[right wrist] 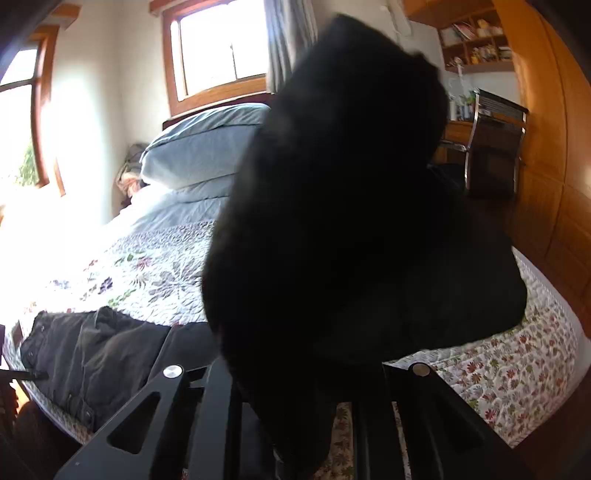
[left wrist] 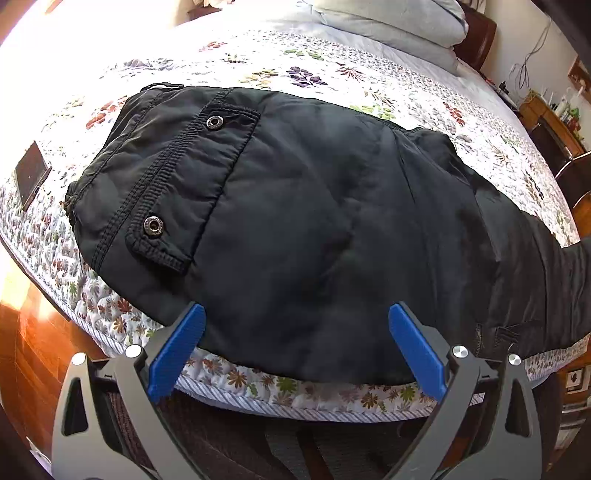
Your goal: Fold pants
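The black pants (left wrist: 295, 221) lie flat along the near edge of the bed (left wrist: 280, 402), waistband and snap-button pocket flap (left wrist: 192, 184) toward the left end (a phone (left wrist: 31, 173) sits past it near that edge), with bare floral quilt (left wrist: 332, 62) behind them up to the pillows (left wrist: 388, 26). The left gripper (left wrist: 295, 350) hovers over their near hem, blue fingers (left wrist: 177, 350) spread wide, gripping nothing. The right gripper (right wrist: 306, 387) is clamped on a pant leg (right wrist: 351, 203), lifting it off the bed's right end.
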`<state>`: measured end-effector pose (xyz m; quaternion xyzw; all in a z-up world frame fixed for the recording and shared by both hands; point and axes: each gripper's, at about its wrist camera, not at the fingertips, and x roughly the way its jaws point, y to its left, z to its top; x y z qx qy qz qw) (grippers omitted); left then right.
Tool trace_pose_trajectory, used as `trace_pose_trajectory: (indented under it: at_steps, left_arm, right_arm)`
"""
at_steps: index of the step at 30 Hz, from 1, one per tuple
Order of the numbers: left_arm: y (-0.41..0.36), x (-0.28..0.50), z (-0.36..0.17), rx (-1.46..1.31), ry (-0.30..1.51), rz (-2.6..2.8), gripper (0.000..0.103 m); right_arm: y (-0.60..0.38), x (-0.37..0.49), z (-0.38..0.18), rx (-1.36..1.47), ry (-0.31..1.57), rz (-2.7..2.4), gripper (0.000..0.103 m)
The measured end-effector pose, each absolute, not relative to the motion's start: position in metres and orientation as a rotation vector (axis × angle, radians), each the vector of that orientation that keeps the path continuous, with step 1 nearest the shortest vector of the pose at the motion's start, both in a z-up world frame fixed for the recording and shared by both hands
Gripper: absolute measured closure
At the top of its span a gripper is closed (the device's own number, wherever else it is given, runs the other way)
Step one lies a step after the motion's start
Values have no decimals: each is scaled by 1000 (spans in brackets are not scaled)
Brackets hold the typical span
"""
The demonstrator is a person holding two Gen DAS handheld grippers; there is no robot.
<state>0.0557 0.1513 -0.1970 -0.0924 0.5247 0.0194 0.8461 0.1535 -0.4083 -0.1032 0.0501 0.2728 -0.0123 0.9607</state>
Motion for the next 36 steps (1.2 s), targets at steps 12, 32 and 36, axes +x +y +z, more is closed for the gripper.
trace_pose_trajectory:
  at_steps: [12,32,36]
  left_arm:
    - [156,50,-196,-235,1089,26,3]
    - [171,39,-192,-328,1060,19,3]
    - [173,36,-189,-342,1051,26,3]
  right_arm:
    - [-313,197,-172,-294,763,168,68]
    - [-207,104,-124,-336,678,438,37]
    - [-195,121,-146,-347,724,439,39]
